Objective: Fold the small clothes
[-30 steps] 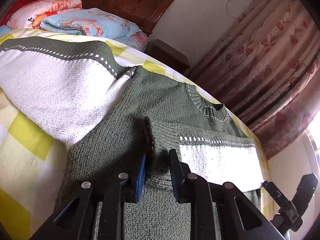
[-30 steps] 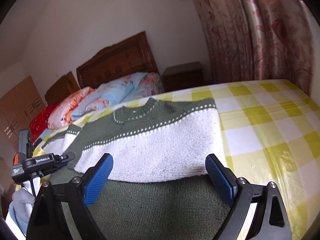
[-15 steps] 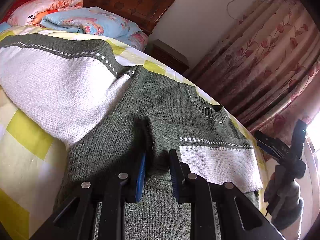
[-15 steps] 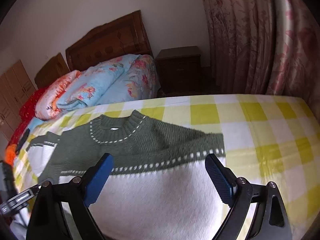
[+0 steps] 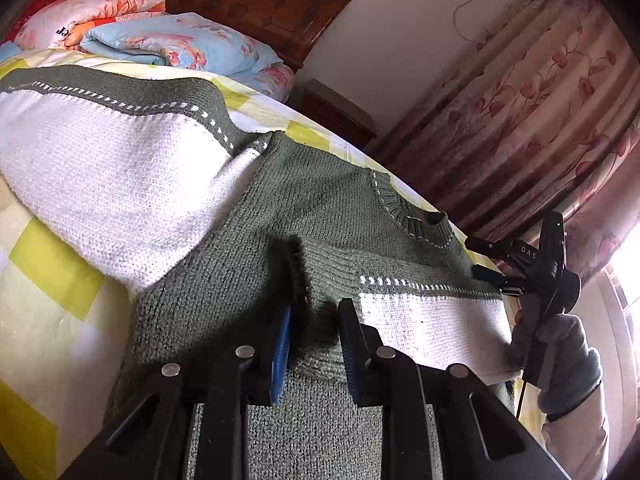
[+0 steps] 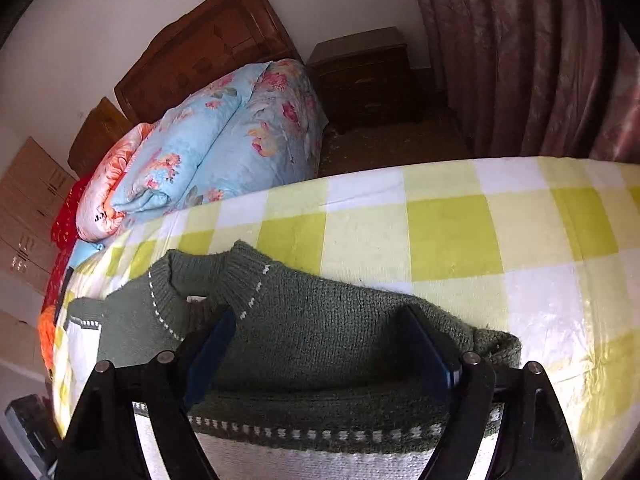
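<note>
The green-and-white knitted sweater (image 5: pixel 332 216) lies spread on the yellow-checked bed (image 6: pixel 452 232). The left gripper (image 5: pixel 314 340) pinches its folded-over sleeve cuff; the right gripper (image 6: pixel 320 344) rests wide open at its shoulder, gripping nothing.

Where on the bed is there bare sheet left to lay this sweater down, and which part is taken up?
Bare checked bedsheet runs between the sweater collar and the bed's far edge, toward the curtain. Another patch lies beside the outstretched white sleeve. The headboard end is crowded with folded quilts.
</note>
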{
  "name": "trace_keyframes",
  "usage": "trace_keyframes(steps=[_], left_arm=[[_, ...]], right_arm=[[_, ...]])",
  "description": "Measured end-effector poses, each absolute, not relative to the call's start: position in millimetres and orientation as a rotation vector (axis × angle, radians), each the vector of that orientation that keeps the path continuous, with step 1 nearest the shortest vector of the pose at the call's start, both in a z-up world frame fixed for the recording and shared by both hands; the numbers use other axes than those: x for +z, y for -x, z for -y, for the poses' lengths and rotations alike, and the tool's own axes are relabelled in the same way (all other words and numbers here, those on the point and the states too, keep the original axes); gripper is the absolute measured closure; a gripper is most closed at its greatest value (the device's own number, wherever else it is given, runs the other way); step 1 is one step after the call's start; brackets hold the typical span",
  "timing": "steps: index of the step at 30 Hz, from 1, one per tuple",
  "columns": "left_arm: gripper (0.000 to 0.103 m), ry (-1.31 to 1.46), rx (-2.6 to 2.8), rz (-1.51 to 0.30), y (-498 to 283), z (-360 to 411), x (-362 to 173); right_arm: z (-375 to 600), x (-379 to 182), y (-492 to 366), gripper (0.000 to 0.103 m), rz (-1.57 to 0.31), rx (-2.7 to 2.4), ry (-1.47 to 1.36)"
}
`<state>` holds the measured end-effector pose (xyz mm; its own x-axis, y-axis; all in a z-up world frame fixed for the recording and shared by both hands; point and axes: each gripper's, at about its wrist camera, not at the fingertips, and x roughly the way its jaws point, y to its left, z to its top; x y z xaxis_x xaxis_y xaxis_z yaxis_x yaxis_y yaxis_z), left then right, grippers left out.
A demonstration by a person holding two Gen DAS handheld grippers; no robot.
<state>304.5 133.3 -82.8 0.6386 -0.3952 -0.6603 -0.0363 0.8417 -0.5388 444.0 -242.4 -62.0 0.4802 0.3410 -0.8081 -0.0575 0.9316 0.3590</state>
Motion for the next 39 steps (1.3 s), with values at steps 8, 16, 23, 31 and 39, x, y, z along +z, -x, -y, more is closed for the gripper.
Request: trace_keyframes(steps=[8,16,23,31,39], left_arm=[[0.080,0.551,-0.217,-0.861,-304,-135,-83],[0.080,0.548,-0.214,-0.860,-304,-134,-82],[0.080,0.547,-0.212,-0.857,-304,-133,-82],[0.080,0.611,-0.227,-0.859,-303,-141,-84],[0.060,0.966,-0.081,-0.544,-264,-262,-58]], right_arm=[[240,-46,-424,0.000,-1.050,0.186,-0.298],[202,-60,-370,0.000,-1.033,0.124,0.075],[192,-35,-344,0.000,-0.958,0.107,0.041],[142,-55,-302,0.000,-0.951,0.166,0.161],[145,-56,-278,0.000,-0.921,0.193,0.096]])
